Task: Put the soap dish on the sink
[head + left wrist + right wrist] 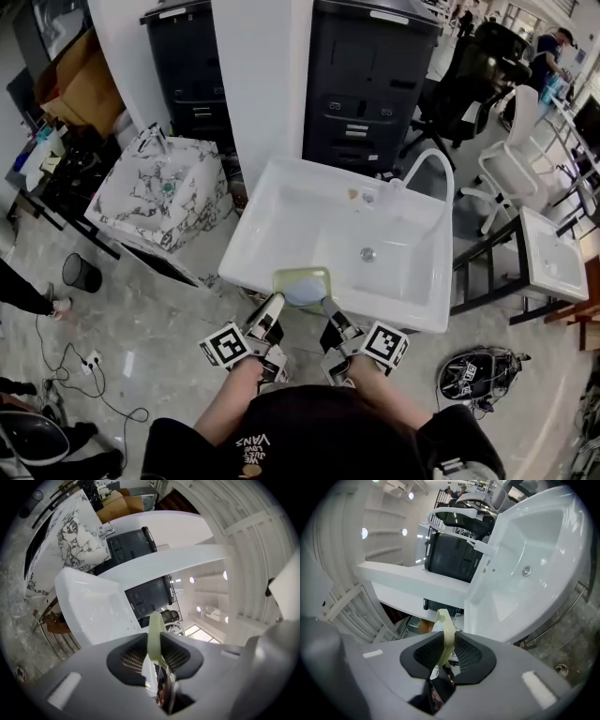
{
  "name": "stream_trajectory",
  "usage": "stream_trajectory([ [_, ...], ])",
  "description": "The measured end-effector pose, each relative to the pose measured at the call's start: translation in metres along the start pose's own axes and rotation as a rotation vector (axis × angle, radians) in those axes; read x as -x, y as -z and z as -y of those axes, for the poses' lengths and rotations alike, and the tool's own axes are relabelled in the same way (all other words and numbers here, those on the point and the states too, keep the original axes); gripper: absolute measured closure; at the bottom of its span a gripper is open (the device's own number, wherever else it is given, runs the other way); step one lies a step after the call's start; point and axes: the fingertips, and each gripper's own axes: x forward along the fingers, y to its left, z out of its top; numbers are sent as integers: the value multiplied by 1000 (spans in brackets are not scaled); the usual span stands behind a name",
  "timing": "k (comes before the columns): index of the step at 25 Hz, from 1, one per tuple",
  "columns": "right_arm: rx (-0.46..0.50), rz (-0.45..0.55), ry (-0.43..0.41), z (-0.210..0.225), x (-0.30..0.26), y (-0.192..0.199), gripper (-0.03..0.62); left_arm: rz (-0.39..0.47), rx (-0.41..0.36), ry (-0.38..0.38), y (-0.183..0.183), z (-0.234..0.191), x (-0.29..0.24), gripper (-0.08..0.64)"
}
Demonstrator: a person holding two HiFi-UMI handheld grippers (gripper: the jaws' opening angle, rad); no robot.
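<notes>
The pale green soap dish (303,285) hangs over the near rim of the white sink (281,202), held from both sides. My left gripper (275,307) is shut on its left edge; in the left gripper view the green rim of the soap dish (155,639) is pinched between the dark pads. My right gripper (330,310) is shut on the right edge, and the right gripper view shows the soap dish (446,637) rim clamped between its pads. The sink (89,609) lies ahead of the left gripper, and the sink (534,564) with its drain lies to the right of the right one.
A curved white faucet (433,169) stands at the sink's far right corner. A marbled basin (161,192) sits to the left, a smaller white basin (551,251) to the right. Black cabinets (370,80) stand behind, and white chairs (511,164) at right. Cables and a black bin (82,273) lie on the floor.
</notes>
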Motion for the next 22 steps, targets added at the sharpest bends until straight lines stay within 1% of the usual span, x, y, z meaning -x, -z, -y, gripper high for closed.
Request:
stream_trajectory([
  [1,-3,13,12,0,-4,2,522,-14,-2,2,-5,-3,0,425],
  [4,-8,49,3,-4,-17,6,522,-50,7,18,-17,-9,-2,425],
  [6,-11,69,31,-2,-22,8,523,-75,2,21,-24,-14,-4,425],
  [7,-13,79,33,-3,-26,9,523,-87,-1,21,-28,-16,-4,425],
  [9,-22,97,7,-7,-36,10,523,-102,4,28,-35,-21,-8,425],
  [11,-25,108,24,-5,-42,8,523,-113,6,29,-40,-25,-12,425],
  [13,-30,117,33,-3,-47,4,523,-126,0,27,-43,-30,-19,425],
  [18,-37,126,6,2,-70,-13,523,-139,0,32,-55,-39,-44,425],
  [22,-42,119,5,7,-88,-33,523,-150,-26,22,-67,-47,-69,425],
])
